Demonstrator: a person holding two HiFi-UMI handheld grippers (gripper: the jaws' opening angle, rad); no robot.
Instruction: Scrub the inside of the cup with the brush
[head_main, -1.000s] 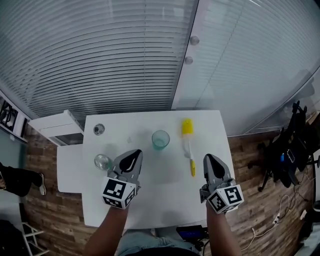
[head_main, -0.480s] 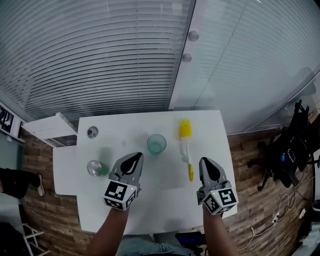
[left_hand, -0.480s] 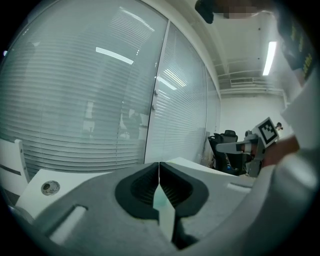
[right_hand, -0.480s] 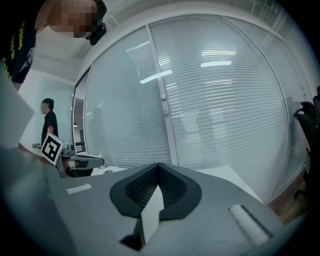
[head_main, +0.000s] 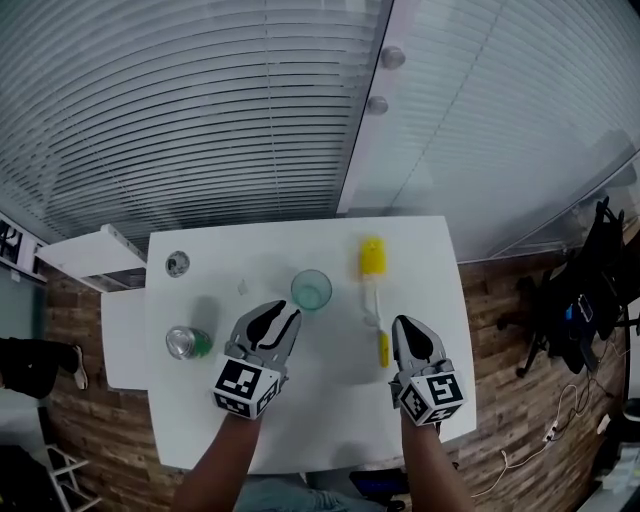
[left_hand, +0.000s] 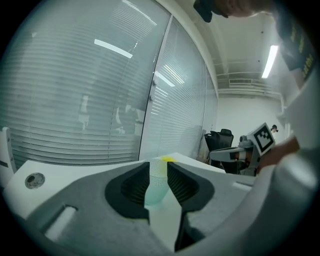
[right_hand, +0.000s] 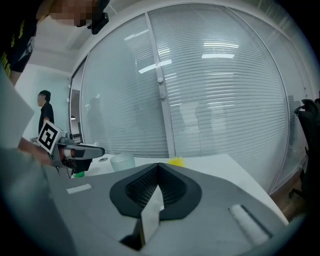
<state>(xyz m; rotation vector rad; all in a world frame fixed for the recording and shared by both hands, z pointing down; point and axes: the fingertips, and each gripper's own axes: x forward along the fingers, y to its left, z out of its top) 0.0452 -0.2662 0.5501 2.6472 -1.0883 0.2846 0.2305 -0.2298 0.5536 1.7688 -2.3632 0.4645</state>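
A pale green see-through cup (head_main: 312, 290) stands upright mid-table. To its right lies the brush (head_main: 376, 300), with its yellow head (head_main: 372, 258) at the far end and a white handle with a yellow tip. My left gripper (head_main: 283, 314) hovers just short of the cup. Its jaws have just been opening and stand slightly apart with nothing between them. In the left gripper view the cup (left_hand: 156, 187) shows through that gap, beyond the fingertips. My right gripper (head_main: 404, 326) is shut and empty, right of the brush's handle end. The right gripper view shows the brush head (right_hand: 176, 161) and the cup (right_hand: 122, 161) ahead.
A can with a green label (head_main: 187, 342) stands near the left edge of the white table (head_main: 330, 425). A small round metal object (head_main: 177, 264) lies at the far left corner. A lower white surface (head_main: 122, 340) adjoins the table's left side. Black office chairs (head_main: 590, 300) stand to the right.
Both grippers have sunk toward the table and edged forward. The left gripper's jaws, closed before, have parted a little. Cup and brush have not moved.
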